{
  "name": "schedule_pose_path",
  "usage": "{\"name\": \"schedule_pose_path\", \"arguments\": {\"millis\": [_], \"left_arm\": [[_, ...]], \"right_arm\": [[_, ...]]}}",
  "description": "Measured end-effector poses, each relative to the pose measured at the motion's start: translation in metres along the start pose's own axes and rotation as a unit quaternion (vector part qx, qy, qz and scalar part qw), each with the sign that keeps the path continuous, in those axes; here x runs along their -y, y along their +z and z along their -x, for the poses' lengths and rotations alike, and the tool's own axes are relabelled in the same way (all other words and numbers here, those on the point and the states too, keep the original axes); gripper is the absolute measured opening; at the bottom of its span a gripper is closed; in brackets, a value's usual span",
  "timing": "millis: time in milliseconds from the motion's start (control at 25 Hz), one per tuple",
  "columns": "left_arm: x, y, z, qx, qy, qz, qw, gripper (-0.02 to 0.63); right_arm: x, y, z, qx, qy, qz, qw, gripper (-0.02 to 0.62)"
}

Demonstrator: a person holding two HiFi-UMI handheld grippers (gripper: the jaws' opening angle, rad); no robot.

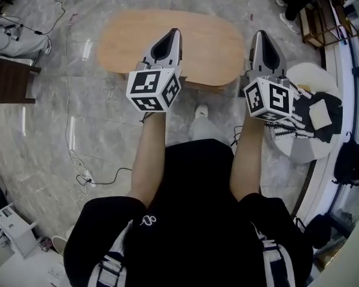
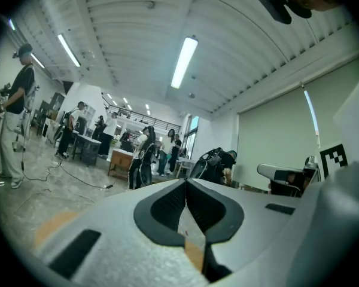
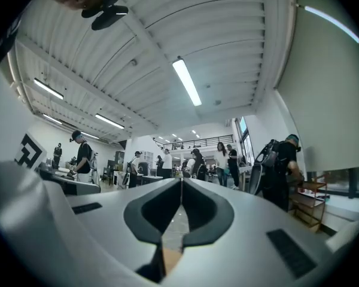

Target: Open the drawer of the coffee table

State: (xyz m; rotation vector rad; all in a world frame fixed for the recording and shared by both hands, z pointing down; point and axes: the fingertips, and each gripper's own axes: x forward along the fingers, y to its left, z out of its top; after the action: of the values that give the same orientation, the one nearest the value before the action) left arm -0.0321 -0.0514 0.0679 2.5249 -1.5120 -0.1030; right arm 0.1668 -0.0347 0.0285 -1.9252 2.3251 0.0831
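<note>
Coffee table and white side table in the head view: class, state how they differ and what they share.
The coffee table is light wood and long; the side table is white and rounder. The coffee table's top is bare; the side table carries black-and-white things. Both have rounded edges and stand on the grey floor.

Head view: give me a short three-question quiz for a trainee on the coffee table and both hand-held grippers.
1. True or false: the left hand-held gripper is clamped on the coffee table.
2. The coffee table's top is: A) round glass, B) oval wood, C) square metal.
3. Fill in: the right hand-held gripper has its jaws ____, with nothing between them.

Key: 1 false, its jaws are together and hold nothing. 2 B. 3 shut.
</note>
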Motion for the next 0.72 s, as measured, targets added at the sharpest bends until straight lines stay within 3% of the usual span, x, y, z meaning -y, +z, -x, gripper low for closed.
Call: {"name": "schedule_pose_path", "arguments": {"millis": [280, 720], "left_arm": [[-0.011, 0.049, -0.077, 0.031, 0.036, -0.008, 0.9988, 0.011], [0.004, 0.067, -0.149, 0.036, 0.028, -0.030, 0.9985, 0.011]], "right_arm": [[0.033, 0.019, -0.092, 0.007, 0.052, -0.009, 0.999, 0.012], [0.081, 0.023, -0.143, 0.014, 0.056, -0.026, 0.998, 0.012]]}}
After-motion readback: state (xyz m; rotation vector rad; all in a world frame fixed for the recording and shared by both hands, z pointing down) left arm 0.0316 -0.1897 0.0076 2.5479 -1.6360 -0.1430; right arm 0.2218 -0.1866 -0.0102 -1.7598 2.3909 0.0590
